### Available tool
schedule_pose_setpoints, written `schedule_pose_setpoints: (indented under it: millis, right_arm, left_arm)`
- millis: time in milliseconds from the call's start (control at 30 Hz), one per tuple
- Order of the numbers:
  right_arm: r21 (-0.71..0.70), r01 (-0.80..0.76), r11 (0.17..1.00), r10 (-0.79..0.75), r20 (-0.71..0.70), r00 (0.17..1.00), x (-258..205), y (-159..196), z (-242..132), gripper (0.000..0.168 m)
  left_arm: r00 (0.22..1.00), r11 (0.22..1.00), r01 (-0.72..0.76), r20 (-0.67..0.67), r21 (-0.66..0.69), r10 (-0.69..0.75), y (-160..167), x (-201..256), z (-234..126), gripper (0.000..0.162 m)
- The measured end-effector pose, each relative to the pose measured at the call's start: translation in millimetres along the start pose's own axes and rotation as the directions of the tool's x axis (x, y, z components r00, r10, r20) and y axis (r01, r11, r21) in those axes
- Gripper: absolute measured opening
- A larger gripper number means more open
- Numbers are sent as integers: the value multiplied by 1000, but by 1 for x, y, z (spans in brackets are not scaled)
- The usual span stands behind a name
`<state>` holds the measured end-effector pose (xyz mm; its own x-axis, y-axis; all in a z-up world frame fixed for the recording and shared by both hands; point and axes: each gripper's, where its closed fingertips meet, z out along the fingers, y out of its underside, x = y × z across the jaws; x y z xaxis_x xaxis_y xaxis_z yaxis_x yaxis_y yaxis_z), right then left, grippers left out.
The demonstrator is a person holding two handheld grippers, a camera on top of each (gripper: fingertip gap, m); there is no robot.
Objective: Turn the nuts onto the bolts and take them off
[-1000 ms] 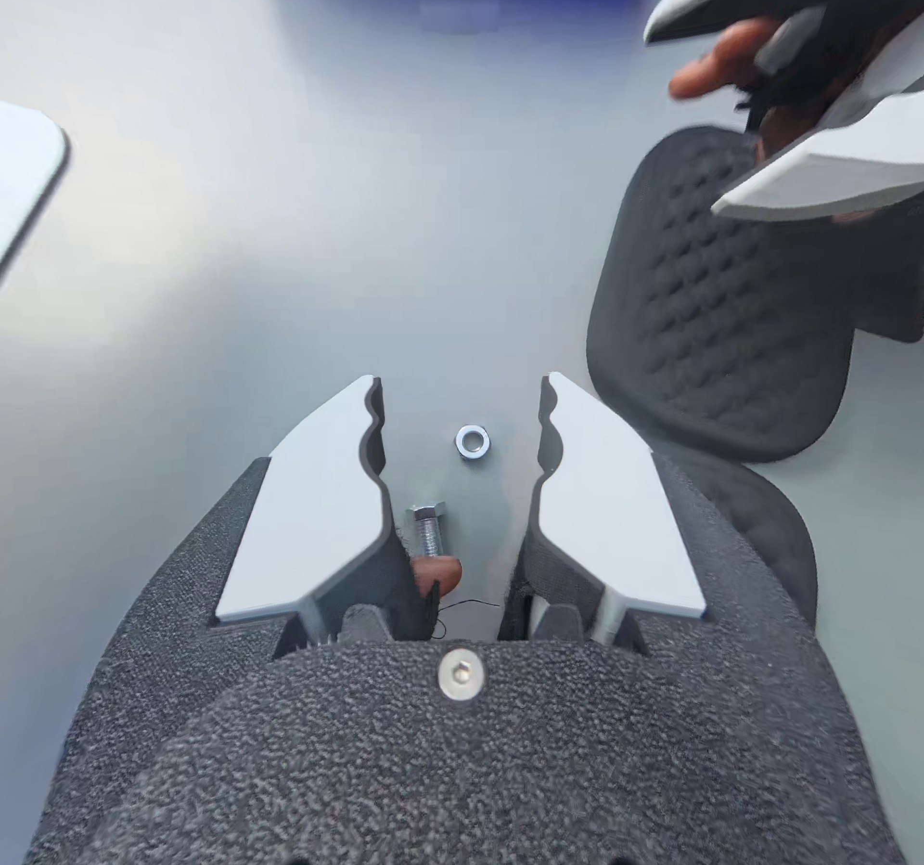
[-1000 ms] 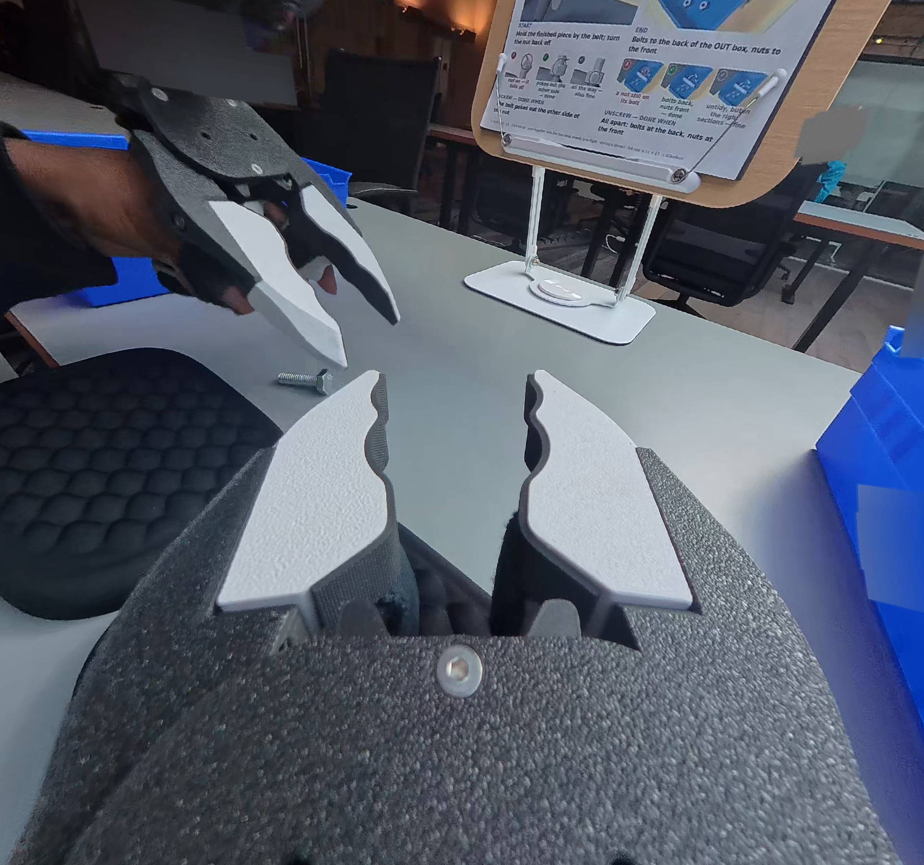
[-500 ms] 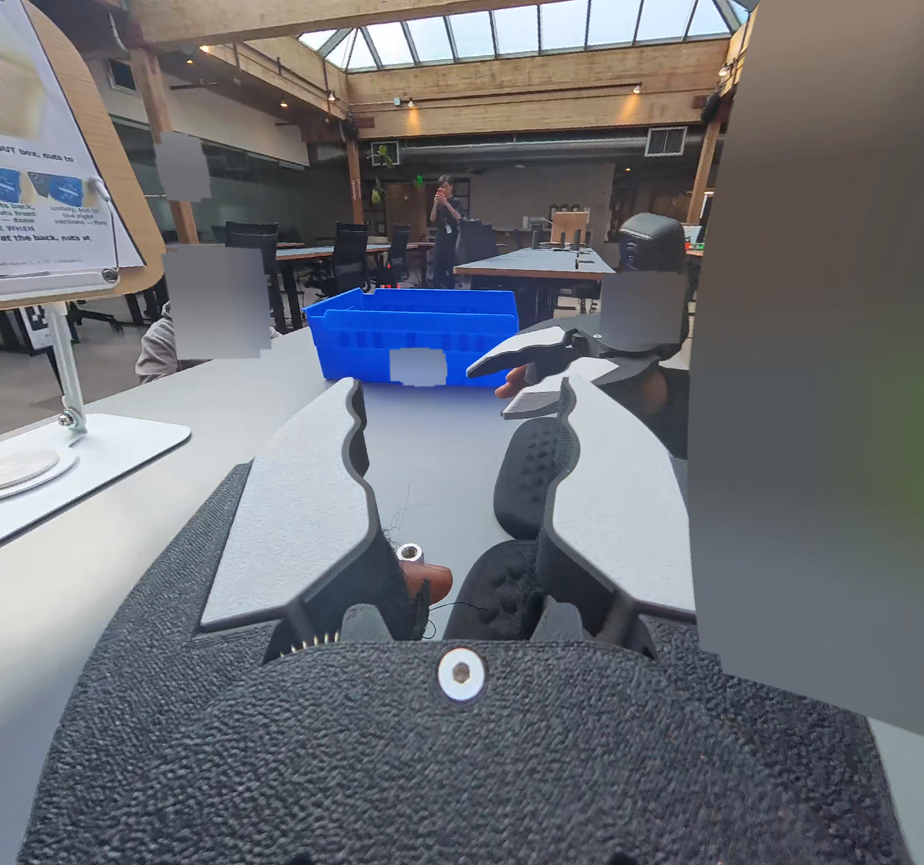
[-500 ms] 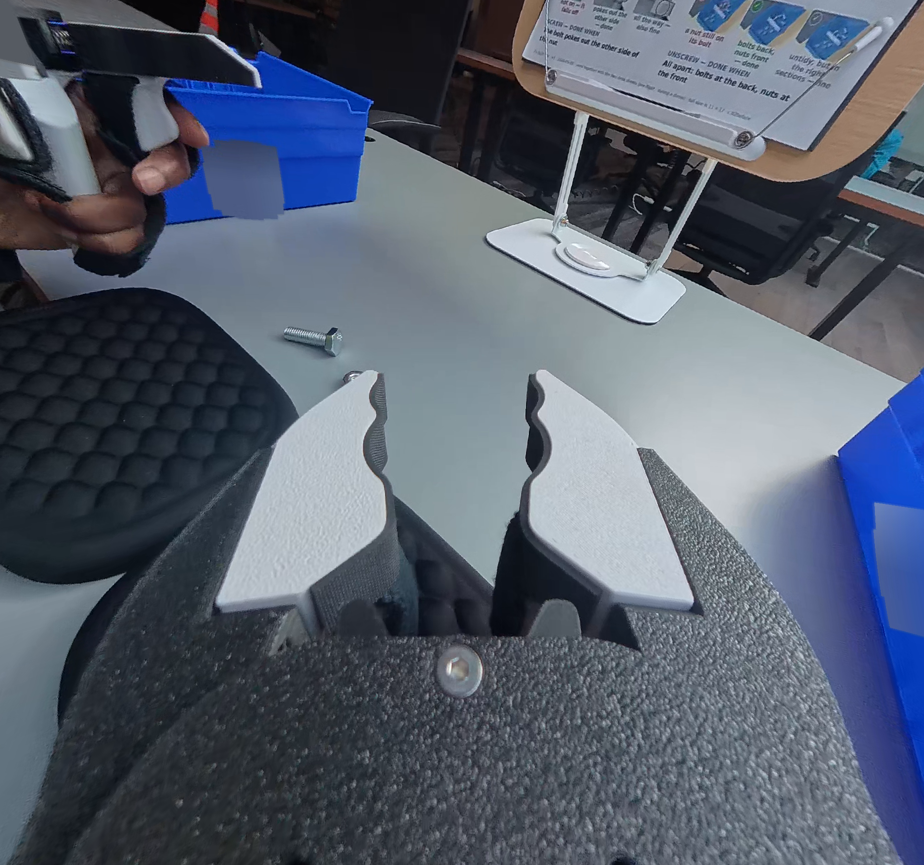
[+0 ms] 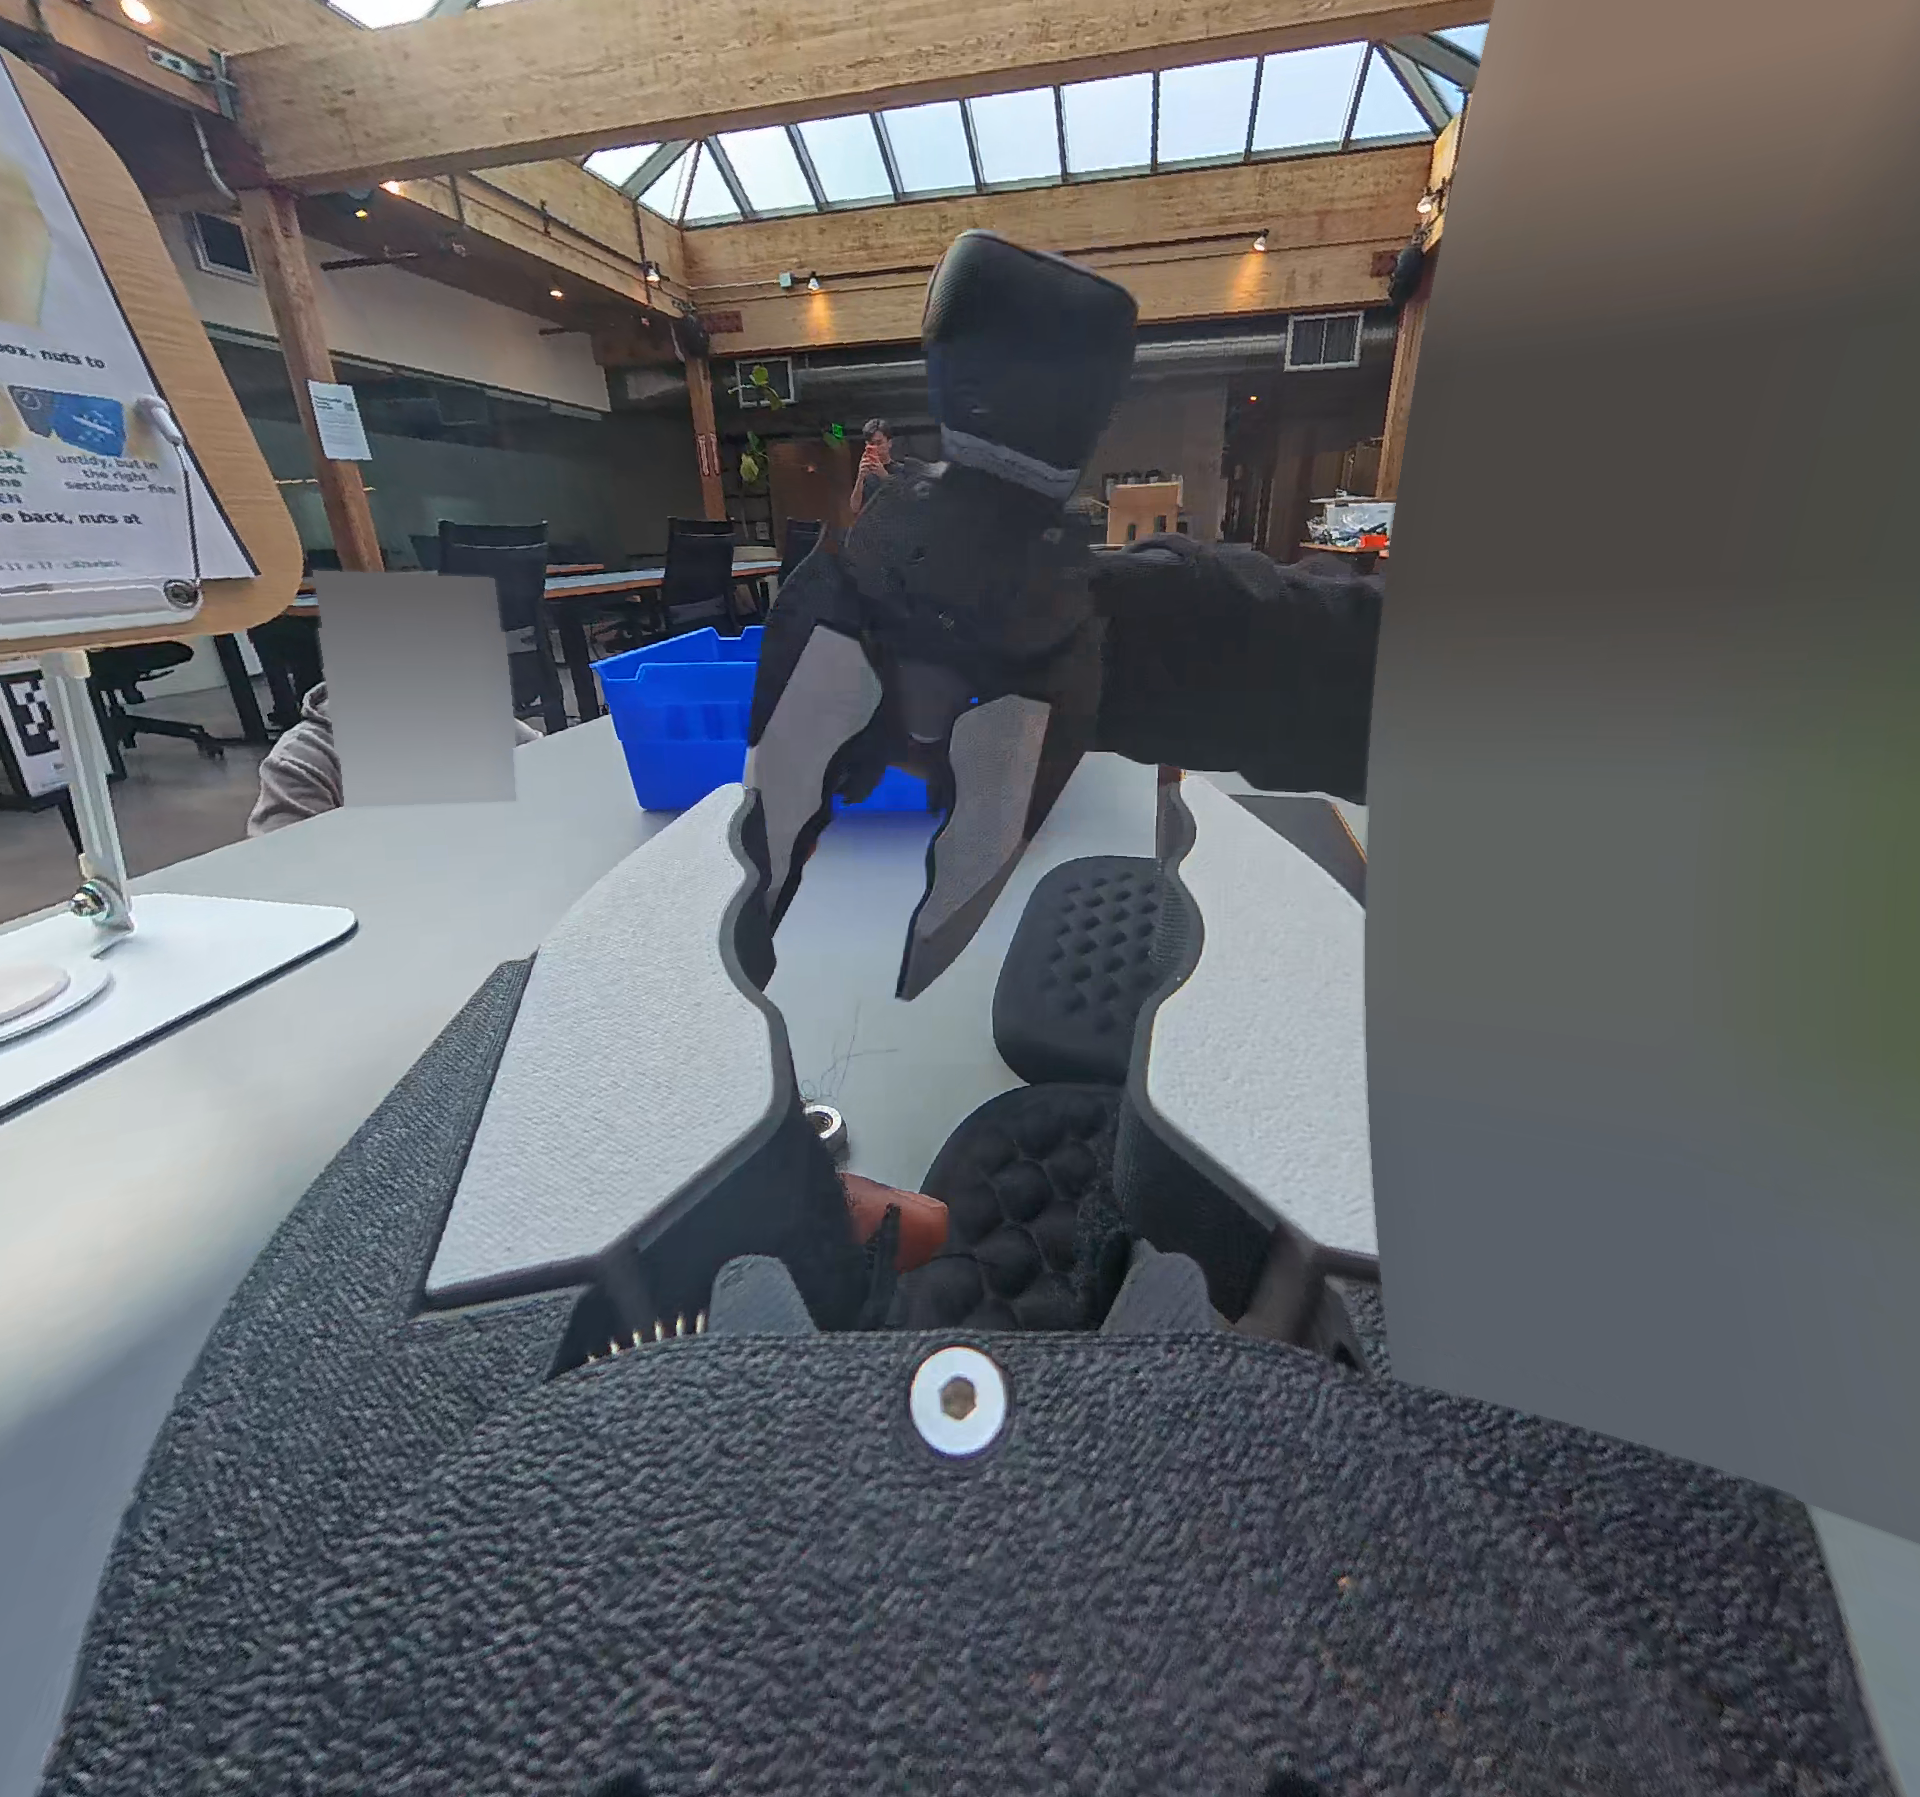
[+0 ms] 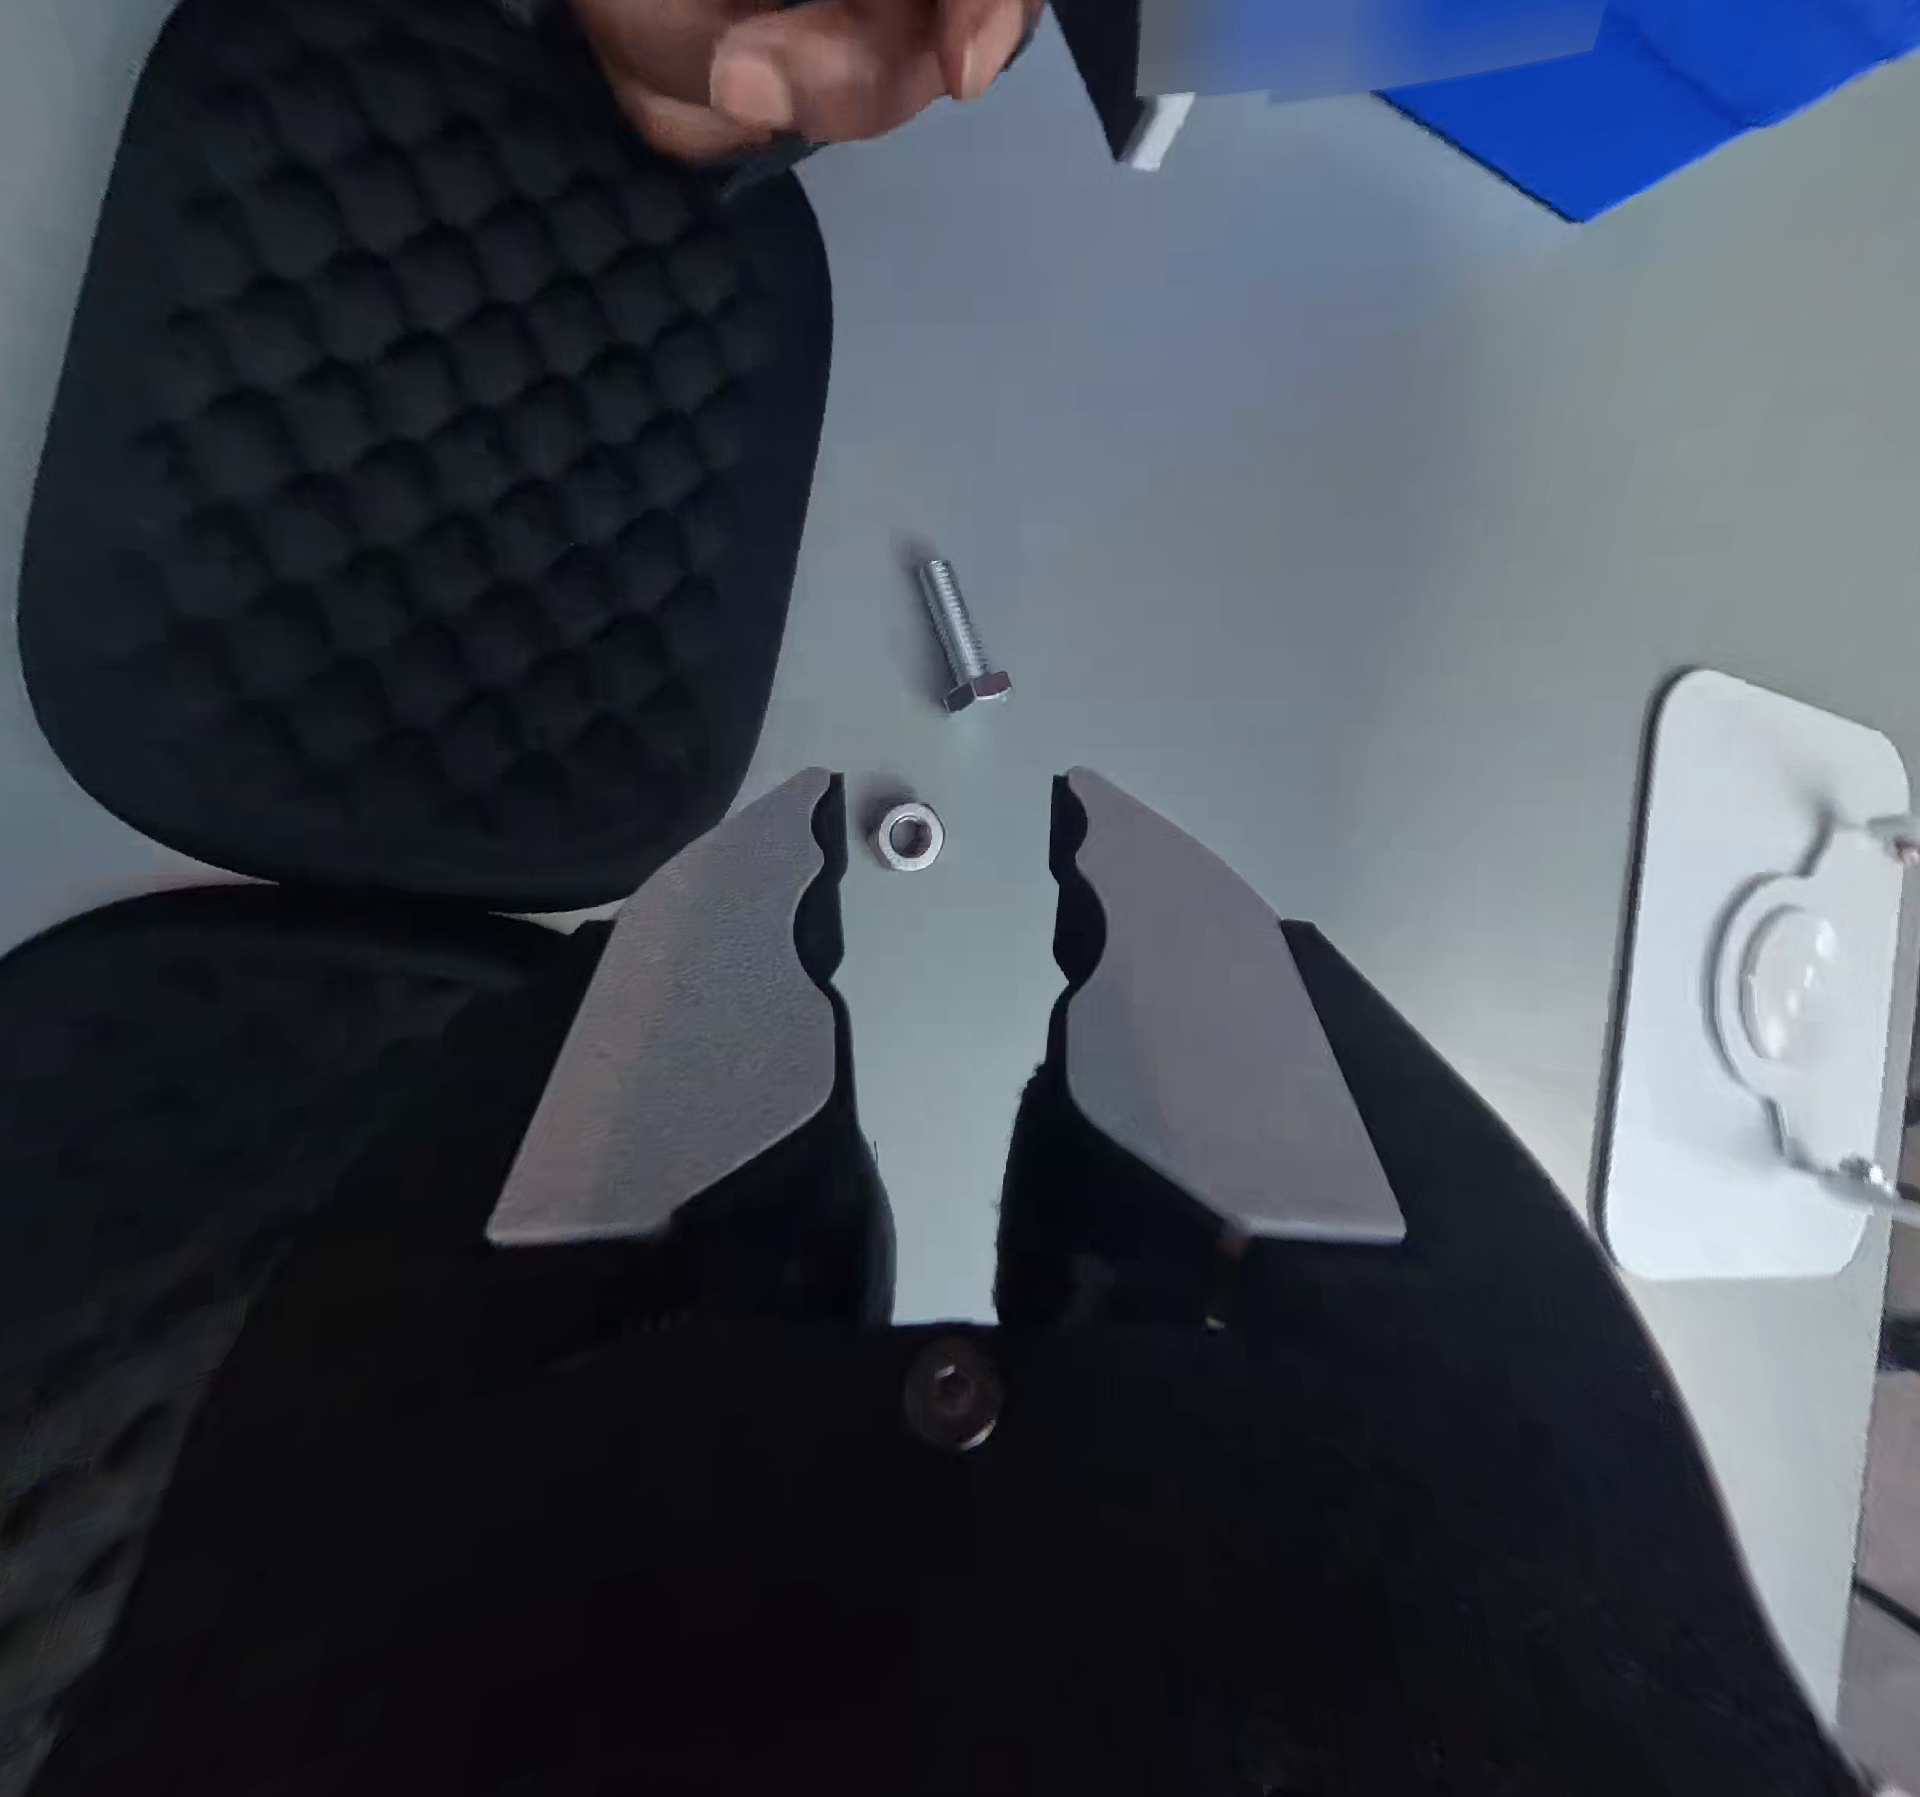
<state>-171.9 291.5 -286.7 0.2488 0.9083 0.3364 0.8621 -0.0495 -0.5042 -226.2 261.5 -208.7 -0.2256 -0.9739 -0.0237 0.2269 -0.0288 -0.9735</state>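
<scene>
Pointing down at the grey table (image 6: 1299,500), the right gripper (image 6: 943,797) has jaws spread, empty — nut (image 6: 910,833) lies flat just inside its left fingertip, bolt (image 6: 964,635) on its side just beyond, beside the black mat (image 6: 416,417). Left gripper (image 5: 961,817) also spread wide, gripping nothing.

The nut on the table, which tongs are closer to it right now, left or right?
Right. The right tongs point down over the nut, which lies between their open tips near the left finger. The left tongs are beyond the bolt, raised off the table.
</scene>
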Motion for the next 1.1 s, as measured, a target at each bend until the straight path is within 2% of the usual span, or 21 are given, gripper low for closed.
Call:
schedule_pose_setpoints:
  millis: [133,300,433,500,600,733,800,833,933,1033,1100]
  right_arm:
    - [-18,115,993,-111,176,978,1,-11,39,30]
    - [12,122,992,-120,293,948,-2,-15,65,25]
    - [2,142,990,-136,301,944,-6,-10,77,19]
    - [34,130,991,-135,290,948,-6,-14,78,10]
    - [39,108,993,-114,250,962,0,-11,77,9]
    - [186,-64,980,28,190,981,17,-20,52,8]
    - [332,-192,924,141,173,975,28,-32,28,8]
    - [422,-256,870,196,182,964,34,-40,14,8]
    - [666,-384,639,311,233,922,45,-66,-34,8]
    - [793,-417,443,344,279,896,45,-86,-69,8]
    - [827,-416,378,347,290,892,41,-96,-78,8]
  left_arm:
    - [1000,999,9,-8,53,-9,-6,0,-5,68]
    - [1000,998,17,-8,66,-17,-7,-1,-6,68]
    - [1000,998,20,-9,60,-20,-7,-1,-6,67]
    - [1000,998,28,-13,61,-27,-7,-2,-6,67]
    - [1000,998,28,-9,62,-28,-7,-2,-6,67]
    - [999,996,28,14,81,-30,-9,-6,-7,66]
    - [999,996,35,32,88,-38,-10,-9,-7,66]
    - [998,995,41,48,89,-45,-10,-11,-7,67]
    - [993,995,58,100,85,-66,-9,-19,-7,67]
    - [987,995,74,136,62,-81,-6,-24,-5,67]
    - [986,996,79,141,43,-84,-3,-25,-4,65]
